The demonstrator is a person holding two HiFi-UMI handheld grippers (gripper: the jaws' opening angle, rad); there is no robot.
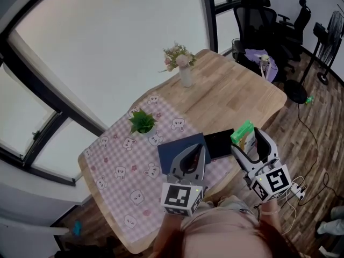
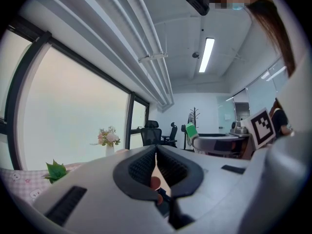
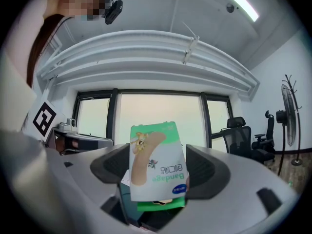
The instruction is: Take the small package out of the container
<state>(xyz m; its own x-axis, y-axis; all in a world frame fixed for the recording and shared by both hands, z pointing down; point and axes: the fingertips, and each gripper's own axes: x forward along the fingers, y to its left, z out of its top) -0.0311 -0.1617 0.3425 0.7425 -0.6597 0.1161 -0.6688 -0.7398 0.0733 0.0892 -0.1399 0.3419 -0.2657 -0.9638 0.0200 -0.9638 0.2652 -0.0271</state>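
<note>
The small package (image 1: 243, 135) is a green and white bandage box. My right gripper (image 1: 248, 140) is shut on it and holds it up above the table's near right edge. In the right gripper view the package (image 3: 157, 167) stands upright between the two pads, its print upside down. A black open container (image 1: 219, 143) lies on the table just left of it, beside a dark blue flat case (image 1: 177, 149). My left gripper (image 1: 194, 150) hovers over the blue case. In the left gripper view its jaws (image 2: 156, 154) are pressed together with nothing between them.
A pink checked cloth (image 1: 123, 165) covers the near half of the wooden table (image 1: 236, 90). A small potted plant (image 1: 142, 121) and a vase of flowers (image 1: 184, 69) stand further back. Office chairs (image 1: 260, 15) and a fan (image 1: 333, 31) stand beyond the table's far end.
</note>
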